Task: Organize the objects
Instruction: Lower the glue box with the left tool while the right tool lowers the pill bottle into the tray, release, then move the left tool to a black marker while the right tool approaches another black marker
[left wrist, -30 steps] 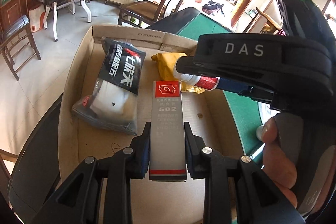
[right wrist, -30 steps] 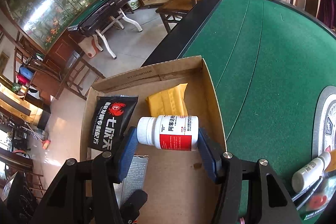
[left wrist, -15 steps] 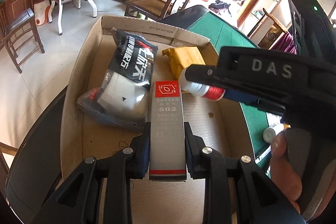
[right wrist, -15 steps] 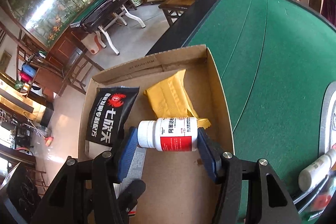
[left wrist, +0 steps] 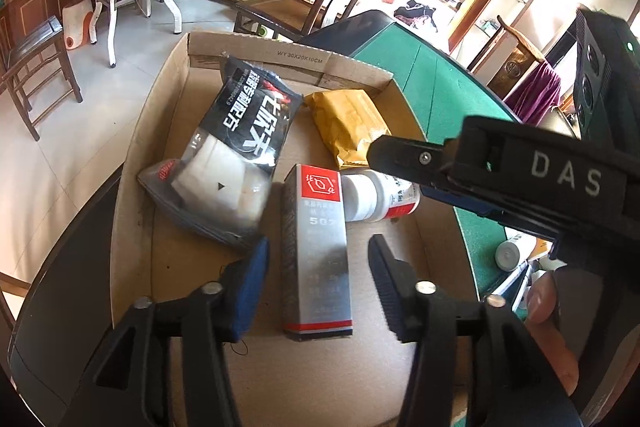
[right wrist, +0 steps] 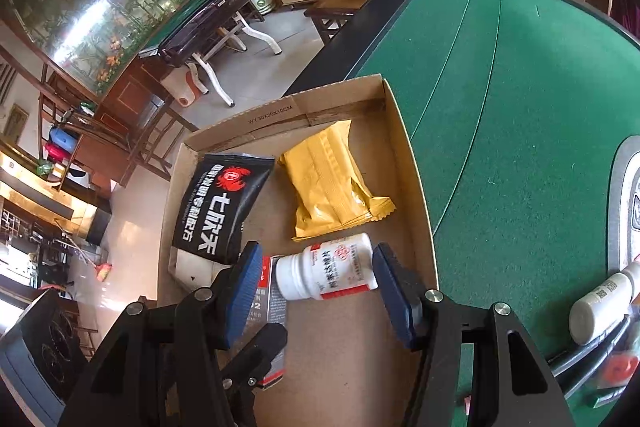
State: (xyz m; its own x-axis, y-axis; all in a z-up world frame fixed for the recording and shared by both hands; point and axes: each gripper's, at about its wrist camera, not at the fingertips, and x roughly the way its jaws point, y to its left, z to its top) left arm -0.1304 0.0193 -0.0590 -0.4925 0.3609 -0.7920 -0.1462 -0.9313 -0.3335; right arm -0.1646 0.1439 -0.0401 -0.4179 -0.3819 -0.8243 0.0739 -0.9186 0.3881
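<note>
Box: we saw an open cardboard box sitting on the green table, near its dark edge; all sorted items lay on the box floor.
Left gripper: our left gripper was over the near part of the box, jaws opening, gaps visible on both sides of the glue carton, so pads not pressing it.
Glue carton: the grey glue carton with the red label lay flat on the box floor between the left jaws, long side running away from us.
Right gripper: our right gripper sat at a medium opening with the pill bottle between the blue pads. Cap end was close to the left pad, base end at the right pad. We read it as gripped.
Pill bottle: the white pill bottle lay sideways, cap toward the glue carton, just right of it; from the left wrist view its cap nearly touched the carton.
Black pouch: black pouch lay in the far-left part of the box, just beside the carton.
Yellow packet: yellow packet lay in the far-right part, just beyond the bottle.
Outside box: a white tube and other small items lay on the table to the right, well apart from the box.
Hand: a thumb showed on the right gripper's handle.
</note>
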